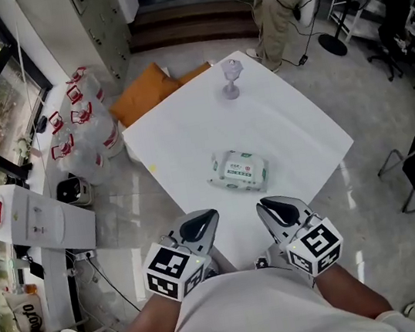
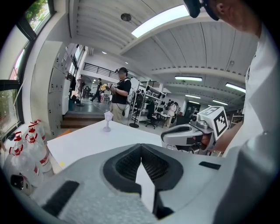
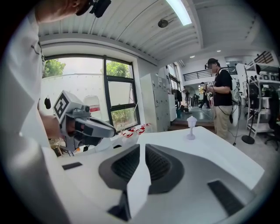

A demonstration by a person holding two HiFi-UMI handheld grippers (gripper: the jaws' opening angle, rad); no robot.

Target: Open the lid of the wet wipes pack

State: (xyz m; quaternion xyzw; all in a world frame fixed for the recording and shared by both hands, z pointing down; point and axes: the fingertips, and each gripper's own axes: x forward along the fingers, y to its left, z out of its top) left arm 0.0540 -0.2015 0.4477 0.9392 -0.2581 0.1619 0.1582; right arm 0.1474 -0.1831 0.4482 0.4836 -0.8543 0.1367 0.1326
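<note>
We hold the left gripper (image 1: 202, 222) and right gripper (image 1: 275, 208) over the table's (image 1: 180, 138) near edge. The left jaws are pressed together and the right jaws are slightly apart, both empty. The wipes pack (image 1: 238, 172) lies flat mid-table, well ahead. Its green-and-red label print is too small to read.

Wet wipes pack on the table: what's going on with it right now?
Nothing has hold of it yet. The wet wipes pack lies flat on the white table, lid apparently closed. A person holds both grippers at the near edge, short of the pack: left gripper shut, right gripper slightly open, both empty.
</note>
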